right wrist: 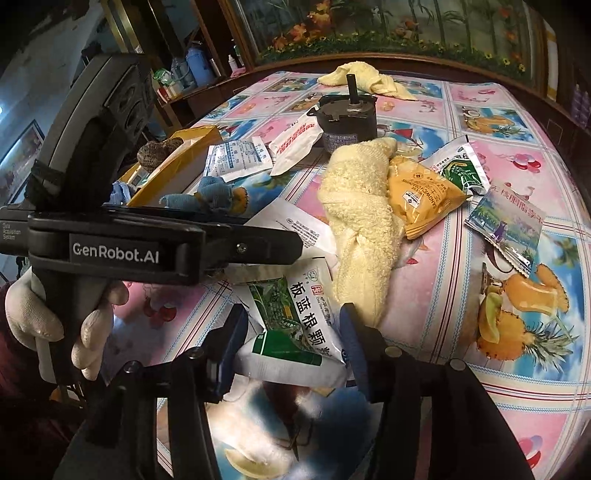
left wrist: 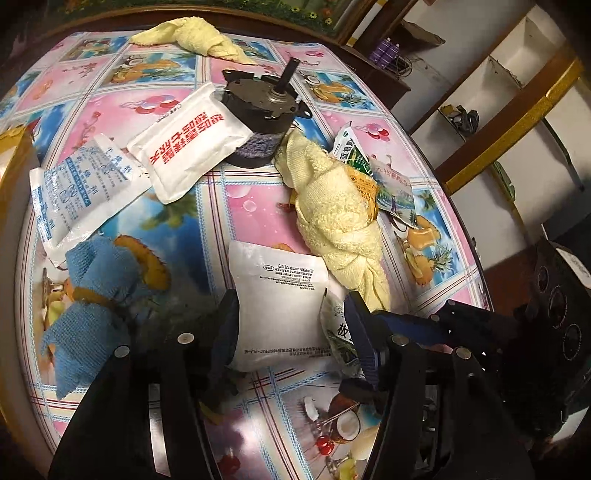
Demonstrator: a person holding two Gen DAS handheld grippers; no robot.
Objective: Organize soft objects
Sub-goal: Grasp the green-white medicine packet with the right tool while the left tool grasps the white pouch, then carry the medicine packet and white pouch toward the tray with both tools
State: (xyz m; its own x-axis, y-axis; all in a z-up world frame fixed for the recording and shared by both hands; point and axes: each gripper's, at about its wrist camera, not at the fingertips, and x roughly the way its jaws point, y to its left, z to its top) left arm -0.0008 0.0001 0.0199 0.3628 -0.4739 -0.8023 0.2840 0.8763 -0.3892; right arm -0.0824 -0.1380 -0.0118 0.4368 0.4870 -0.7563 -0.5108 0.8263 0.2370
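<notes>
While each gripper [left wrist: 291,328] [right wrist: 291,343] clasps one pouch [left wrist: 279,302] [right wrist: 295,325], two yellow towels [left wrist: 332,214] [left wrist: 192,35] lie apart.

Both tongs tilt steeply downward, side by side. The left tongs [left wrist: 291,325] stand part open, their blue-padded fingers [left wrist: 360,332] straddling a white pouch [left wrist: 280,295]. The right tongs [right wrist: 291,343] likewise bracket a green-and-white sachet [right wrist: 295,325] between their fingers. A white-gloved hand [right wrist: 55,317] grips the left handle.
</notes>
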